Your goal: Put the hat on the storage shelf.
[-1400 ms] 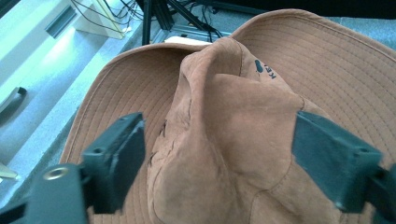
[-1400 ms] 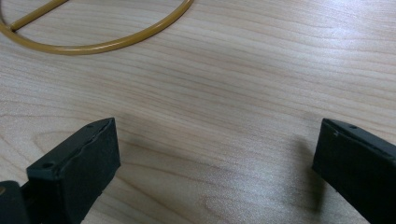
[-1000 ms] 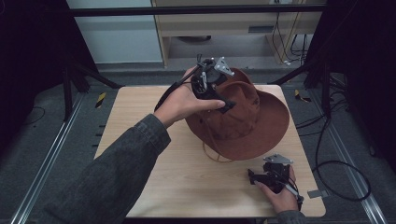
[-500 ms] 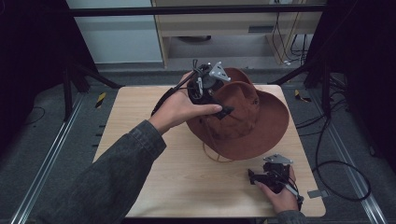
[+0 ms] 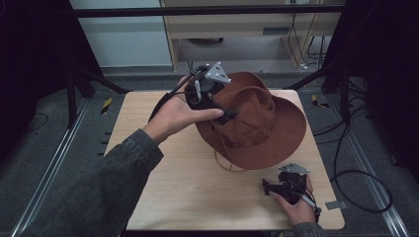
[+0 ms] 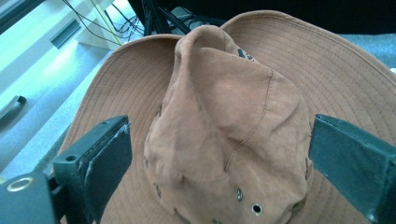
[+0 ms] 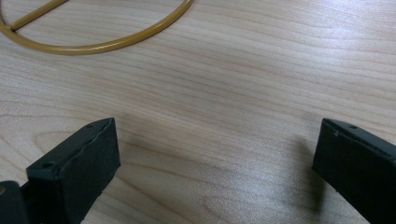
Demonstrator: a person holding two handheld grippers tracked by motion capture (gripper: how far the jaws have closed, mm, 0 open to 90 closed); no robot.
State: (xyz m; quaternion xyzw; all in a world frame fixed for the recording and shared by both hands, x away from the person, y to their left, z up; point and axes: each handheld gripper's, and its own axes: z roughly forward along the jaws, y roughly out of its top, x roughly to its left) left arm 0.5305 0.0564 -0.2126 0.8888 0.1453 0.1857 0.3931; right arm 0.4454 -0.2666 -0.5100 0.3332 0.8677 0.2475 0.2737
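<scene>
Hat (image 5: 257, 123), brown and wide-brimmed, sits on the far right part of a wooden table (image 5: 163, 197), its creased crown tilted and its brim spread toward the right edge. Nearest the camera, at the table's near right corner, the right gripper (image 5: 269, 186) rests in a hand low over the bare wood, jaws spread wide and holding nothing; the right gripper view shows both black jaws well apart above the grain, with a curve of thin yellow cord (image 7: 93, 44) lying on the wood beyond them. In the high view that cord (image 5: 225, 163) loops out from under the hat's near brim. Farther back, a sleeve (image 5: 99, 192) in dark grey reaches in from the near left, and the left gripper (image 5: 227, 116) hangs at the crown's left side, a grey plate on top. Its jaws stand wide open on either side of the crown without closing on it, as the left gripper view shows: the crown (image 6: 224, 135) rises between the two black jaws, eyelets visible low on its side. Beyond the table, a pale cabinet (image 5: 237, 29) stands against the far wall, cables (image 5: 309, 44) trailing at its right.
</scene>
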